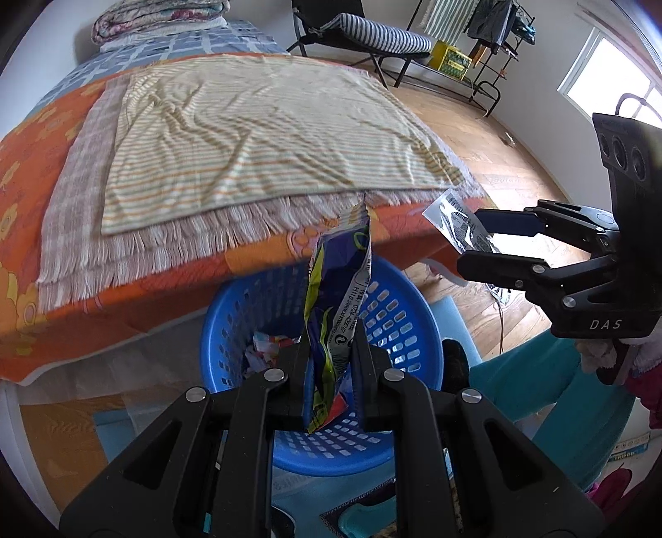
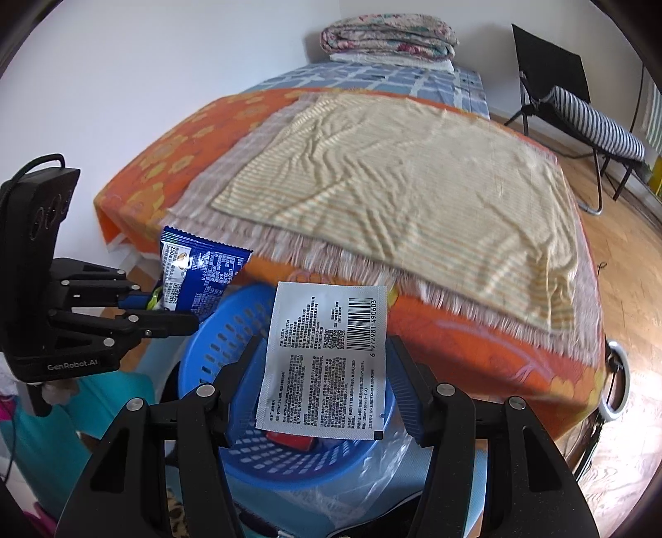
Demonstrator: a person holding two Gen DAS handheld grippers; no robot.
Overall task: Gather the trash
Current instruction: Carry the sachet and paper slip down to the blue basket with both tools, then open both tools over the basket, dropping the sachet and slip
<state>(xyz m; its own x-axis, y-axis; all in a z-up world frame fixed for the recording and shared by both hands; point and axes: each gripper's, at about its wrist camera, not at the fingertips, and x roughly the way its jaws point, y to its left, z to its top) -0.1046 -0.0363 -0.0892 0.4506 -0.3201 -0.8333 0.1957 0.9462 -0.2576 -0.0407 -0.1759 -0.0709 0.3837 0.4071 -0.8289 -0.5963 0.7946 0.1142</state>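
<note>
A blue perforated basket (image 1: 397, 327) stands on the floor by the bed, with some wrappers inside; it also shows in the right wrist view (image 2: 207, 356). My left gripper (image 1: 331, 372) holds a blue and yellow snack wrapper (image 1: 335, 298) above the basket, with a small gap at each jaw; the wrapper also shows in the right wrist view (image 2: 198, 269). My right gripper (image 2: 327, 385) stands open over the basket, and a white sachet with a barcode (image 2: 327, 360) hangs between its fingers. In the left wrist view the right gripper (image 1: 476, 244) and the sachet (image 1: 455, 219) show at right.
The bed (image 1: 145, 285) with an orange flowered cover and a striped towel (image 1: 265, 136) fills the space behind the basket. A striped folding chair (image 1: 372, 37) and a rack stand far back on the wooden floor. My teal-clad legs (image 1: 558, 372) are beside the basket.
</note>
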